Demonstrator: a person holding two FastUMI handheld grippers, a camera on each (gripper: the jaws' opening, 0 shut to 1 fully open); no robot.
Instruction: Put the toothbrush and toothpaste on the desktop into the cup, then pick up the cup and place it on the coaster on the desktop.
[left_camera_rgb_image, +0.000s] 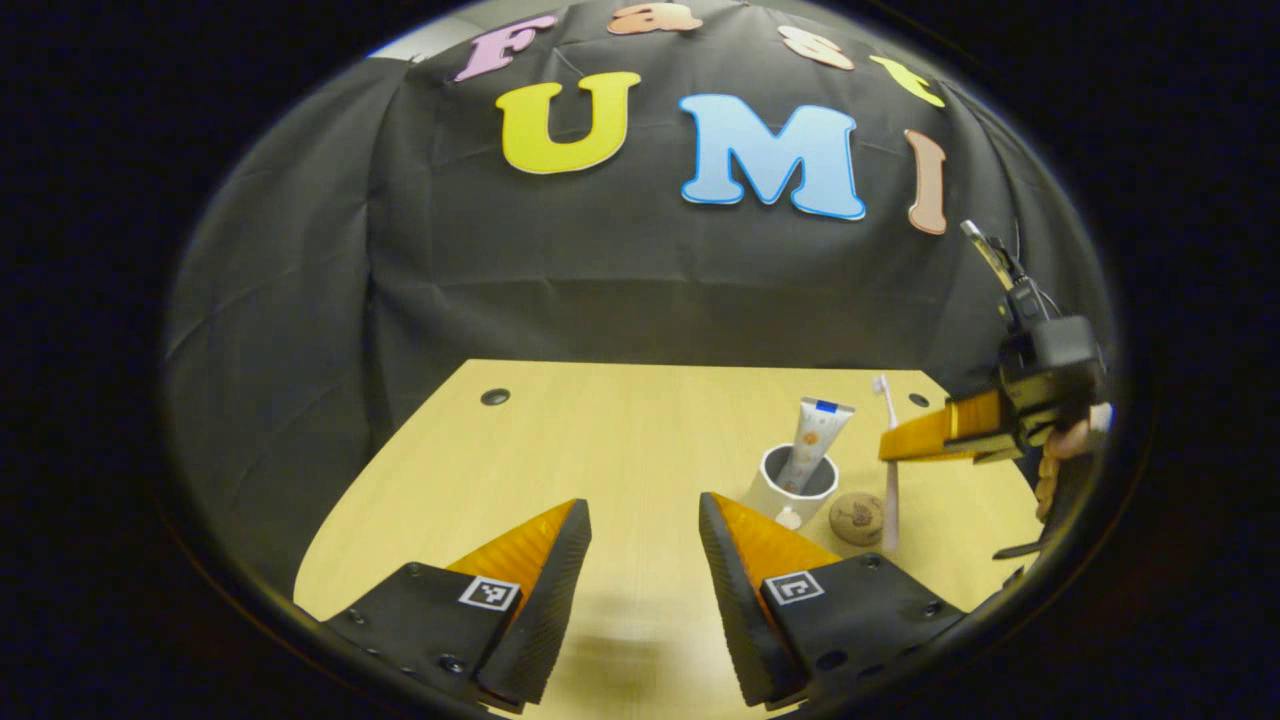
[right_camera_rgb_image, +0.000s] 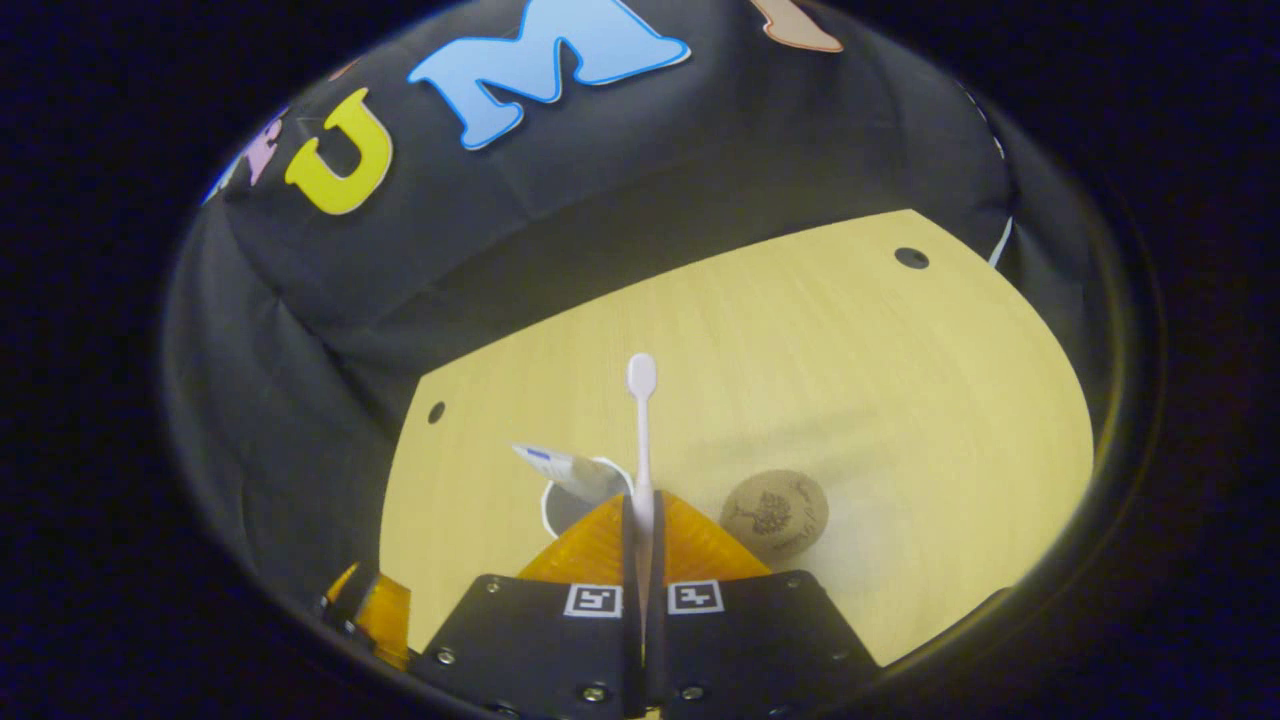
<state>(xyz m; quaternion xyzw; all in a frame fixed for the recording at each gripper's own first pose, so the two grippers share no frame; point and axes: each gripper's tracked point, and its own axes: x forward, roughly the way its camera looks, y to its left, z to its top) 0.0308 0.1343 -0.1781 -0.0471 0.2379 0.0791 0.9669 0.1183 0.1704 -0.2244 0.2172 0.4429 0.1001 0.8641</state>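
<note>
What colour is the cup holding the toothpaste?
White cup, seen best in the left gripper view.

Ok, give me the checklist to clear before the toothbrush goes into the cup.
1. Grip: the right gripper has its jaws closed on the white plastic toothbrush. Ok.
2. Toothbrush lifted: in the left gripper view it hangs upright, but its lower end sits close to the round cork coaster, contact unclear. Cannot tell.
3. White round cup upright on the light wooden desktop. Ok.
4. White toothpaste tube with a blue band already stands in the cup, leaning. Ok.
5. Toothbrush over the cup mouth: it is beside the cup. Not ok.
6. Left gripper open, holding nothing, away from the cup. Ok.
</note>
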